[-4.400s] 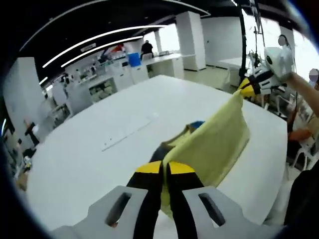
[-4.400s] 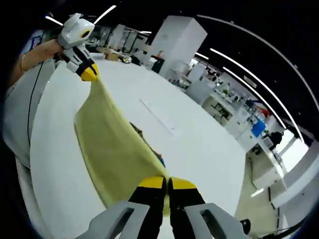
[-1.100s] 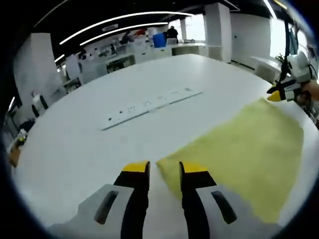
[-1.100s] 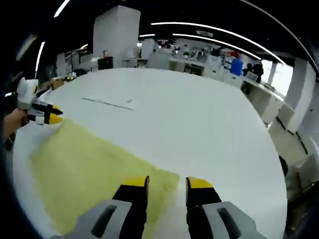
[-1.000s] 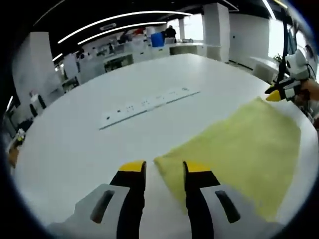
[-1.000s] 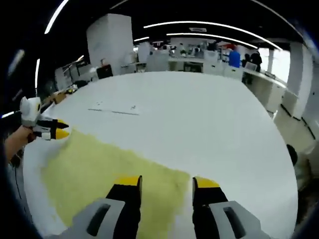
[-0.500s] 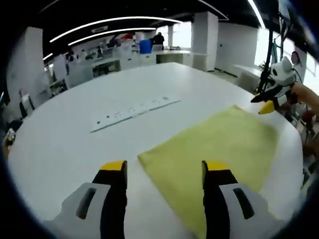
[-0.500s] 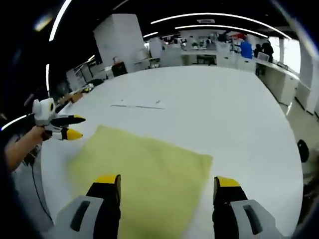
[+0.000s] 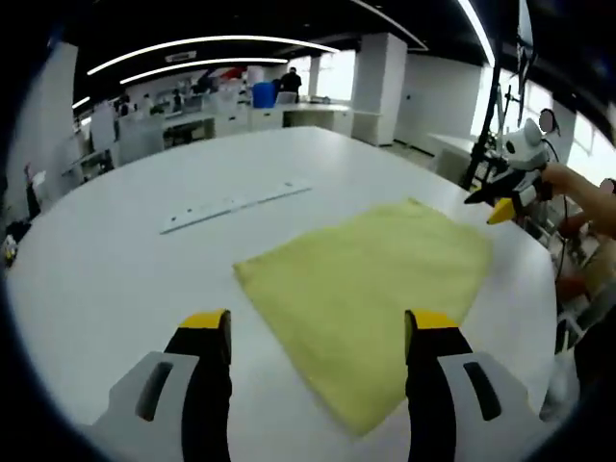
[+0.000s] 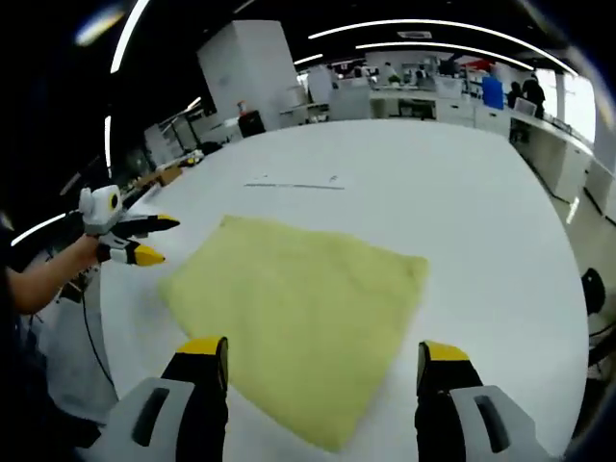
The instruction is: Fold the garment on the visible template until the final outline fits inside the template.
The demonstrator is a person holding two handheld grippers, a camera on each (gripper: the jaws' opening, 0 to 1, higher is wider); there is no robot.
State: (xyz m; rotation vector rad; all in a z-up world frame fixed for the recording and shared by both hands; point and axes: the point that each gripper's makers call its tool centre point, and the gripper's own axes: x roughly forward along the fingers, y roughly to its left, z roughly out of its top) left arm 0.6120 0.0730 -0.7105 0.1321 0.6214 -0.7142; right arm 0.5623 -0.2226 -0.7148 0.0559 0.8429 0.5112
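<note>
A plain pale-yellow fabric garment [image 9: 371, 279], without pattern, lies on the round white desk [image 9: 115, 260]. The left tongs [image 9: 318, 332] and right tongs [image 10: 322, 361] have black jaws with yellow tips on light grey bodies.

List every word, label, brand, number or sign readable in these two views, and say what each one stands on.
No text can be read in either view.
The yellow garment is plain, with no print or tag showing.
The long strip on the white table bears small dark marks, too small to read.
Both grippers, left and right, carry no legible marking.
The background shelving is too blurred to read.
</note>
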